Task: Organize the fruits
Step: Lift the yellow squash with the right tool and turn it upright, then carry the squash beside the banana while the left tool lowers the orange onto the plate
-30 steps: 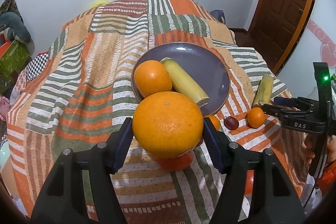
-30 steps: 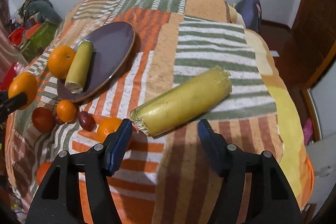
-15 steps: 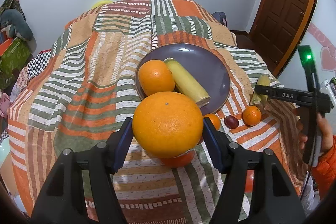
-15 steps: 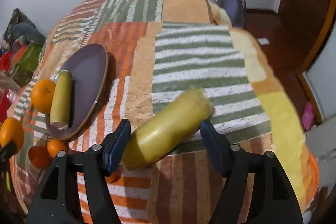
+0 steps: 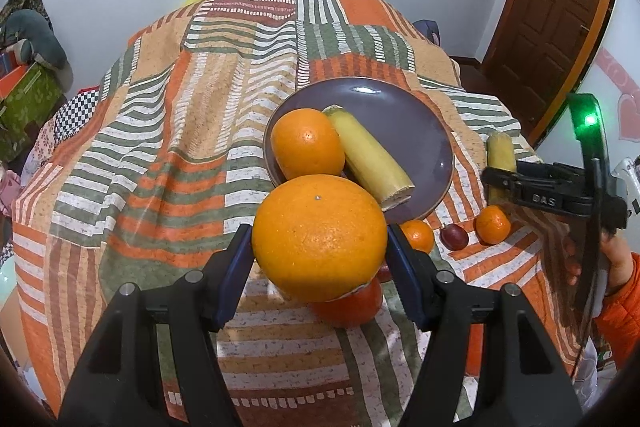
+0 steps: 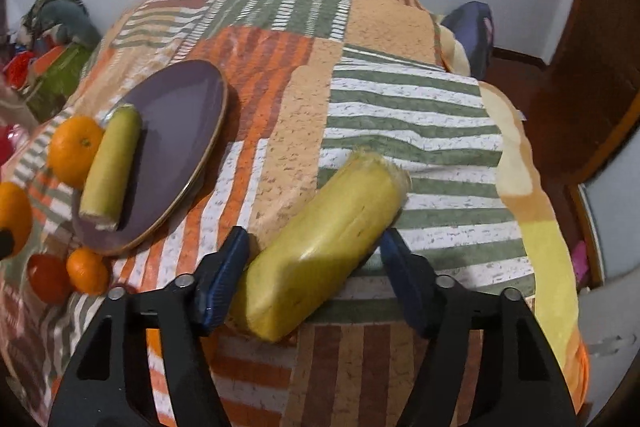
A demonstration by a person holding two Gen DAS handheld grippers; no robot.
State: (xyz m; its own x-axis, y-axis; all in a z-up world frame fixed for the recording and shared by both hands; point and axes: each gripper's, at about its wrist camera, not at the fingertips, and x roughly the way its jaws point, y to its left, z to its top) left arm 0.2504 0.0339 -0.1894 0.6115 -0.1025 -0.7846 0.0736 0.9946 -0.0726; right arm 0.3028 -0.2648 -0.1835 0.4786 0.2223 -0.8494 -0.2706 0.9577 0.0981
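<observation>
My left gripper [image 5: 319,239] is shut on a big orange [image 5: 320,227], held above the striped cloth just in front of the purple plate [image 5: 400,131]. On the plate lie a smaller orange [image 5: 306,143] and a yellow fruit piece [image 5: 372,163]. My right gripper [image 6: 315,239] is closing on a second yellow fruit piece [image 6: 324,239], which lies slantwise between the jaws with both pads against its sides. In the left wrist view that gripper [image 5: 496,179] is right of the plate, with a hand behind it.
Two small mandarins [image 5: 418,235] [image 5: 493,225], a dark red plum [image 5: 454,237] and a red-orange fruit [image 5: 352,301] lie on the cloth [image 5: 160,187] near the plate's front edge. The cloth drops away on the right toward a wooden door [image 5: 560,7]. Boxes and clutter [image 5: 24,95] stand at far left.
The right gripper moved forward over the loose yellow piece, which now sits deep between its jaws and is gripped. The left gripper kept still with the big orange.
</observation>
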